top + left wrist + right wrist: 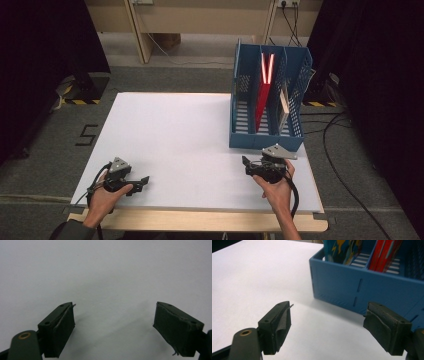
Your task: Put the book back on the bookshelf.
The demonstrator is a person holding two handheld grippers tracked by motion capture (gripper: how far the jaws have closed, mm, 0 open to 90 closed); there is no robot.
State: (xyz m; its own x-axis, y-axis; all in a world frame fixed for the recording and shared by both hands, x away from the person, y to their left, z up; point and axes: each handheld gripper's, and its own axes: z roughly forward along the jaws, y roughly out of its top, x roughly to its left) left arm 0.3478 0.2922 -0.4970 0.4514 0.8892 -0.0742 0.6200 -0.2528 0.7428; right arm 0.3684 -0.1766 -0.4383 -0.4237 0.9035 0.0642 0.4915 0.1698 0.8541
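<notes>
Blue plastic three-slot file rack (267,107) is standing at the upper right of the white desk (175,145); we are holding our right gripper (246,165) just below it and our left gripper (145,180) at lower left, both fingers apart and empty.

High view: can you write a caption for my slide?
A person's two grippers, left and right, rest open on the white table beside a blue file rack holding a red book.

Left gripper (145,179) agape; right gripper (245,161) agape, empty.
</notes>
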